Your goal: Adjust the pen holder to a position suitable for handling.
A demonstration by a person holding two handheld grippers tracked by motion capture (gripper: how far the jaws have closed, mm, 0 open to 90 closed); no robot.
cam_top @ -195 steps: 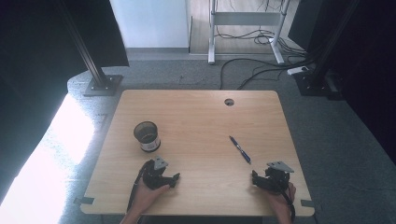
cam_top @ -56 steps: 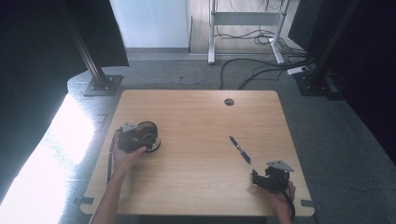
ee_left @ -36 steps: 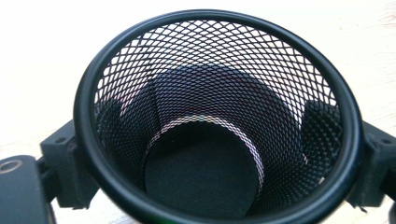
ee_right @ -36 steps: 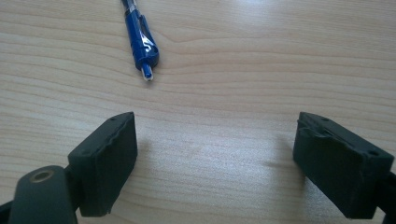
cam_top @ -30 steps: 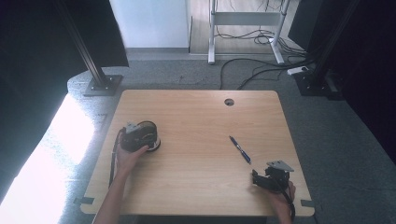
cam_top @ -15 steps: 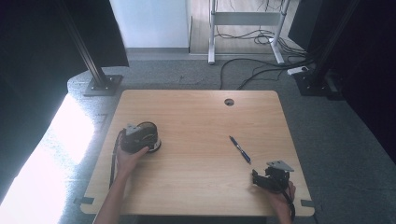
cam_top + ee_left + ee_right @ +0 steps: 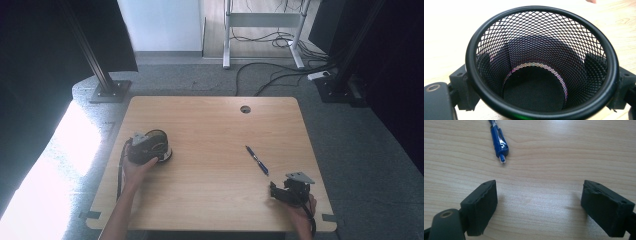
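Since the earliest frame the left tongs (image 7: 150,146) have left the near edge of the desk (image 7: 210,200) and gone forward to the black mesh cup (image 7: 159,142), while the right tongs (image 7: 278,192) have stayed put at the near right corner; over the last second nothing has shifted.

Nearest the person, in the high view, the right tongs lie low over the wood by the front right corner. The right gripper view shows their jaws spread wide with bare desk between them, pinching nothing. Just beyond them lies a blue pen (image 7: 499,140), its tip towards the tongs and clear of both jaws; in the high view the pen (image 7: 257,160) lies aslant, right of the desk's middle.

Farther out on the left half of the desk, the mesh cup (image 7: 541,62) stands upright. The left gripper view looks down into its open mouth, with one jaw pressed to the outside of the wall on either side, so the left tongs pinch the cup across its width. Its inside looks empty down to the dark round bottom.

Near the far edge is a round cable hole (image 7: 245,109).
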